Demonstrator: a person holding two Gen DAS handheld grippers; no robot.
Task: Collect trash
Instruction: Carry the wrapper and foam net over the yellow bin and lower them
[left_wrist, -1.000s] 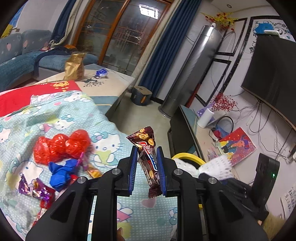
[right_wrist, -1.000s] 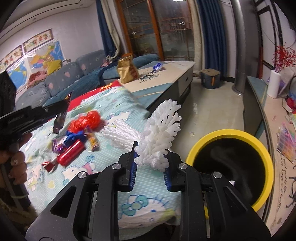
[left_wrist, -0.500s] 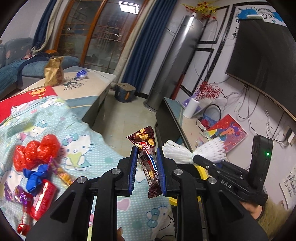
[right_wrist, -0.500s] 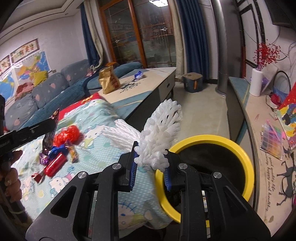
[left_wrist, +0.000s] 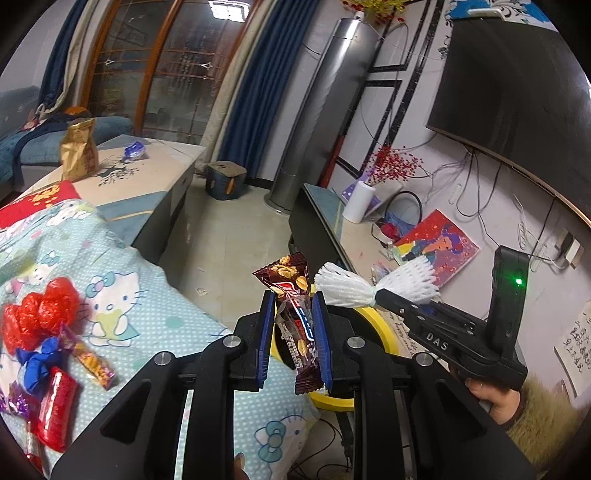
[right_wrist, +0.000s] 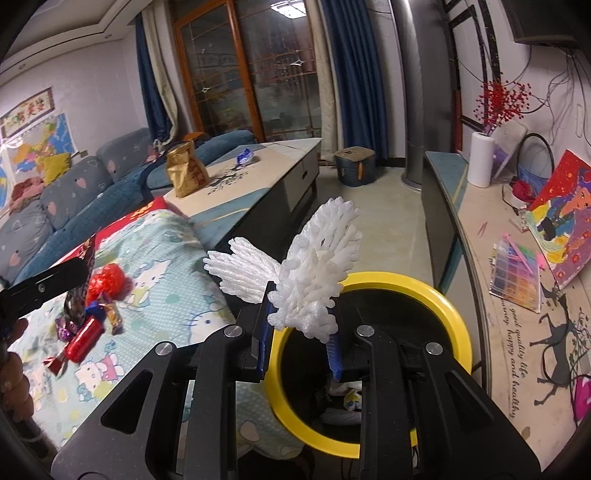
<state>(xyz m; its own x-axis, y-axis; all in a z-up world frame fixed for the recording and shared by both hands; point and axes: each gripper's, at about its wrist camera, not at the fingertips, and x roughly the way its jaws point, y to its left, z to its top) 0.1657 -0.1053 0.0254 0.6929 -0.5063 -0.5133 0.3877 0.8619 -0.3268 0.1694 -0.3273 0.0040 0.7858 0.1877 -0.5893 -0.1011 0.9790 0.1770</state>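
Note:
My left gripper (left_wrist: 293, 332) is shut on a brown snack wrapper (left_wrist: 295, 317), held upright near the rim of the yellow-rimmed black bin (left_wrist: 384, 332). My right gripper (right_wrist: 301, 328) is shut on a white foam fruit net (right_wrist: 317, 273) and hangs over the yellow bin (right_wrist: 454, 317), which holds some scraps at its bottom. In the left wrist view the right gripper (left_wrist: 373, 295) shows from the side with the foam net (left_wrist: 347, 288) in it. More wrappers lie on the patterned cloth (left_wrist: 155, 317): a red crumpled one (left_wrist: 37, 317), a blue one (left_wrist: 37, 362) and a red packet (left_wrist: 55, 406).
A low tv stand (right_wrist: 476, 221) with a paper roll (right_wrist: 480, 158), a painting and a colour box runs along the right of the bin. A coffee table (right_wrist: 258, 173) with a gold bag (right_wrist: 184, 173) stands behind the cloth. Sofa at far left.
Both grippers have swung right, from over the cloth toward the bin. The yellow rim now sits under the right gripper's fingers, and the right gripper has come into the left wrist view.

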